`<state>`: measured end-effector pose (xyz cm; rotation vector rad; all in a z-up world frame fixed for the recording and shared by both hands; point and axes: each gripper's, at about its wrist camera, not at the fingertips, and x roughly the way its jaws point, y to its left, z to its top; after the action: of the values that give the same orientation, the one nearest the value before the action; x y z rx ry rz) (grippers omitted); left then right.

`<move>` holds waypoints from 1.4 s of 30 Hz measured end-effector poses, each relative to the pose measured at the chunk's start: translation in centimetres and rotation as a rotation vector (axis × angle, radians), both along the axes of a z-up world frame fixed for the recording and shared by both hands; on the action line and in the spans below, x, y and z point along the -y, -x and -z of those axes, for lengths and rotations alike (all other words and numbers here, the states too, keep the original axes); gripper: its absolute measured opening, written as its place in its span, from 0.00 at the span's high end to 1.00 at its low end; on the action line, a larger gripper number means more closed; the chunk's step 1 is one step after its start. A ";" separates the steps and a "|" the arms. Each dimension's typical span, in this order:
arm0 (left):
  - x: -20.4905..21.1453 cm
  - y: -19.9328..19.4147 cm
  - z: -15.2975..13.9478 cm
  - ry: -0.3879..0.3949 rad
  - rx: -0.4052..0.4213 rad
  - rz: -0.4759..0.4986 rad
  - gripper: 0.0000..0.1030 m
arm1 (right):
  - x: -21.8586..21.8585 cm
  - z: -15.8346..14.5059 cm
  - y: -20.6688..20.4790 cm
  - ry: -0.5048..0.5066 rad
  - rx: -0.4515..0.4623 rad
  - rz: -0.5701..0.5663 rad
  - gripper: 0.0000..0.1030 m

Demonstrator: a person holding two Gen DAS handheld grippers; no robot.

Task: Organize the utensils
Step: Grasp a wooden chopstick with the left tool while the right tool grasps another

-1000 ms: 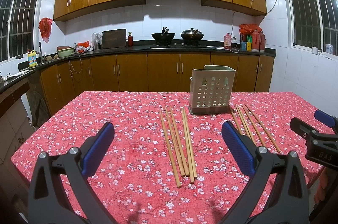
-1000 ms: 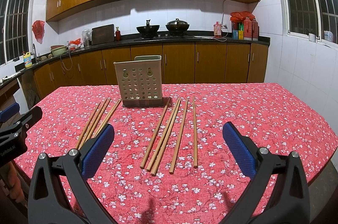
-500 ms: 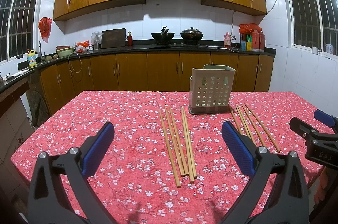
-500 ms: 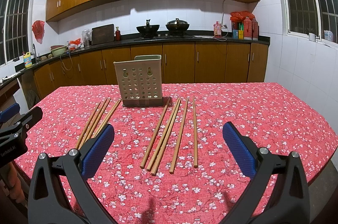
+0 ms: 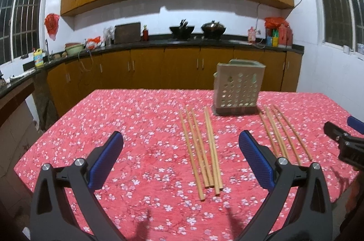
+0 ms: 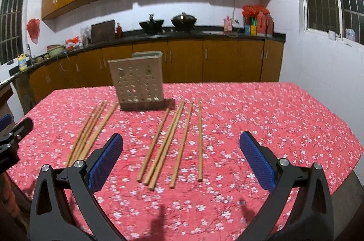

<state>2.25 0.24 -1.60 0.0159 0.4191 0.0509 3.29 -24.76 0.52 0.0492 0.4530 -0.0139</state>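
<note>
Two groups of wooden chopsticks lie on the red floral tablecloth. In the left wrist view, the left group lies straight ahead and the right group lies further right. A beige perforated utensil holder stands upright behind them. My left gripper hovers open above the table's near edge, holding nothing. In the right wrist view, my right gripper is open over the right group, with the other chopsticks to the left and the holder behind.
Each view catches the other gripper at its edge: the right gripper and the left gripper. Brown kitchen cabinets and a dark counter with woks and bottles run behind the table. White tiled walls and windows flank the room.
Both grippers have shifted a little and the views tilt with slight blur. The scene slides right in the left view and left in the right view. Both stay open; chopsticks and holder are unmoved.
</note>
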 end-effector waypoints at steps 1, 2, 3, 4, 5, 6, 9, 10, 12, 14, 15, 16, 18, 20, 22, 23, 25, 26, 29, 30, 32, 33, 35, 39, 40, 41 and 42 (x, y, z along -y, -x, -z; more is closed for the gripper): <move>-0.1 -0.5 0.4 0.004 -0.019 -0.009 0.04 | 0.4 0.4 -0.5 0.000 -0.015 0.005 0.02; -0.4 -1.0 0.6 0.009 -0.035 -0.013 0.04 | 0.6 0.7 -1.5 0.007 -0.044 0.018 0.02; -0.9 -1.6 0.8 0.018 -0.062 -0.019 0.04 | 0.8 0.8 -1.6 0.012 -0.060 0.023 0.02; -1.1 -2.0 1.0 0.023 -0.078 -0.022 0.04 | 1.2 1.1 -2.7 0.022 -0.105 0.037 0.08; -1.3 -2.5 1.2 0.027 -0.092 -0.025 0.04 | 1.5 1.5 -3.4 0.027 -0.131 0.046 0.12; -1.5 -2.9 1.5 0.027 -0.110 -0.025 0.04 | 1.7 1.9 -4.2 0.029 -0.160 0.052 0.22; -2.0 -4.4 2.2 0.039 -0.164 -0.004 0.04 | 2.6 3.7 -7.0 -0.005 -0.278 0.043 0.45; -2.2 -4.9 2.5 0.050 -0.185 0.008 0.04 | 2.8 4.0 -7.3 -0.016 -0.296 0.039 0.50; -2.5 -5.5 3.1 0.071 -0.222 0.023 0.04 | 3.0 4.9 -8.3 -0.036 -0.335 0.042 0.53; -2.7 -6.3 3.7 0.093 -0.264 0.033 0.04 | 3.2 5.7 -9.1 -0.042 -0.370 0.051 0.57; -2.8 -6.7 4.1 0.101 -0.287 0.038 0.04 | 3.3 6.3 -9.5 -0.050 -0.391 0.056 0.60; -2.6 -7.1 4.3 0.106 -0.305 0.044 0.09 | 3.5 6.6 -9.6 -0.055 -0.400 0.059 0.62; -2.3 -8.0 4.9 0.110 -0.340 0.057 0.19 | 3.8 7.2 -10.0 -0.061 -0.427 0.069 0.66; -2.1 -8.7 5.5 0.109 -0.377 0.068 0.33 | 3.8 7.3 -9.8 -0.053 -0.419 0.077 0.68; -1.8 -9.4 6.2 0.106 -0.417 0.076 0.42 | 3.8 7.3 -9.9 -0.047 -0.417 0.076 0.70; -1.8 -9.6 6.3 0.106 -0.427 0.077 0.48 | 3.8 7.2 -9.8 -0.040 -0.414 0.076 0.70; -1.6 -10.2 6.9 0.106 -0.451 0.082 0.55 | 3.7 7.3 -9.9 -0.040 -0.414 0.075 0.70; -1.6 -10.4 7.2 0.105 -0.461 0.083 0.60 | 3.8 7.3 -9.9 -0.041 -0.414 0.075 0.70; -1.4 -10.8 7.6 0.109 -0.485 0.093 0.69 | 3.8 7.3 -10.1 -0.039 -0.413 0.074 0.70; -1.3 -10.9 7.7 0.108 -0.491 0.099 0.71 | 3.8 7.5 -10.4 -0.040 -0.413 0.072 0.70; -1.0 -11.0 7.7 0.090 -0.493 0.097 0.77 | 3.8 7.7 -10.8 -0.042 -0.413 0.071 0.71; -0.9 -11.1 7.7 0.085 -0.495 0.100 0.77 | 3.9 7.8 -10.7 -0.043 -0.413 0.070 0.72; -0.7 -11.3 7.7 0.072 -0.496 0.103 0.79 | 3.9 7.8 -10.7 -0.043 -0.413 0.066 0.75; -0.4 -12.2 7.7 0.049 -0.500 0.102 0.83 | 3.8 7.9 -11.0 -0.049 -0.421 0.047 0.90; -0.4 -12.5 7.7 0.041 -0.500 0.100 0.85 | 3.8 7.9 -11.0 -0.047 -0.423 0.043 0.93; -0.5 -12.8 7.7 0.036 -0.501 0.101 0.89 | 3.7 7.9 -11.2 -0.045 -0.426 0.041 0.93; -0.5 -13.4 7.8 0.031 -0.503 0.102 0.90 | 3.8 7.8 -11.5 -0.047 -0.428 0.040 0.93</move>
<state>15.67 0.70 -9.39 0.0194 0.9208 -0.0625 14.78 -28.51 -7.32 0.1025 0.8805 -0.0537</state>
